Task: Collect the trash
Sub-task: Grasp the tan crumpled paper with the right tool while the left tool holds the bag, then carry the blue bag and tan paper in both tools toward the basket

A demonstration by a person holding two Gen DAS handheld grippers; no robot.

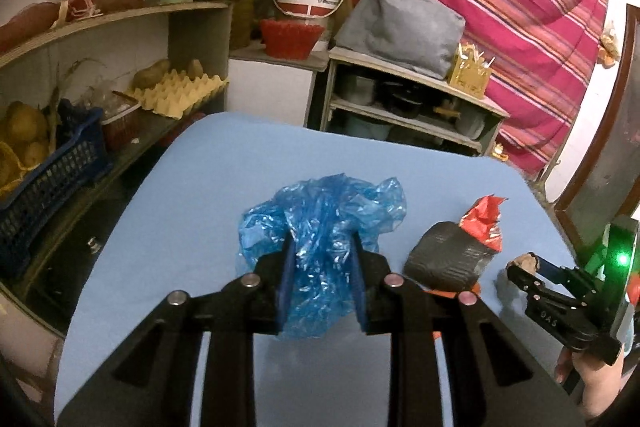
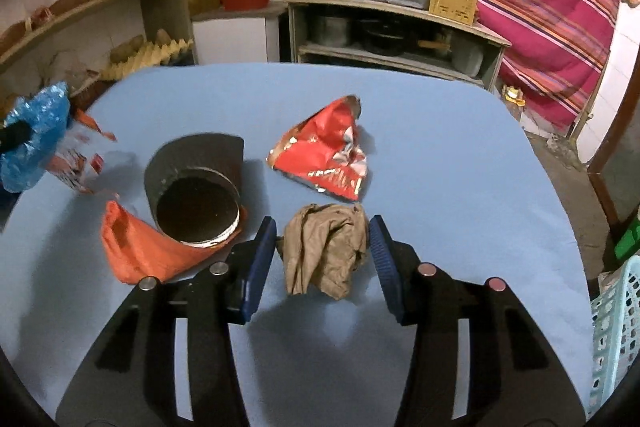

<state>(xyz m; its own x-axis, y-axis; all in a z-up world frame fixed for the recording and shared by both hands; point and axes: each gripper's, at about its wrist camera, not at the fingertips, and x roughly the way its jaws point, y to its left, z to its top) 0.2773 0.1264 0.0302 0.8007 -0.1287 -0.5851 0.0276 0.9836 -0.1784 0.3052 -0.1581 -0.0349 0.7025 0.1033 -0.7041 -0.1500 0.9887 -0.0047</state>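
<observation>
My left gripper [image 1: 322,247] is shut on a crumpled blue plastic bag [image 1: 320,211], held above the blue table [image 1: 160,227]. In the right wrist view that bag [image 2: 36,139] hangs at the far left. My right gripper [image 2: 322,227] has its pads against both sides of a crumpled brown paper wad [image 2: 324,255] near the table's front. The left wrist view shows that right gripper [image 1: 520,265] with the wad at its tips. A red snack wrapper [image 2: 324,155] lies just beyond. To the left, a dark round tin [image 2: 196,187] lies on an orange bag [image 2: 140,251].
A printed wrapper [image 2: 76,163] lies at the table's left edge under the blue bag. A pale turquoise basket [image 2: 616,327] stands off the table's right side. Cluttered shelves [image 1: 120,99] run along the left, and a low shelf unit [image 2: 400,39] stands behind the table.
</observation>
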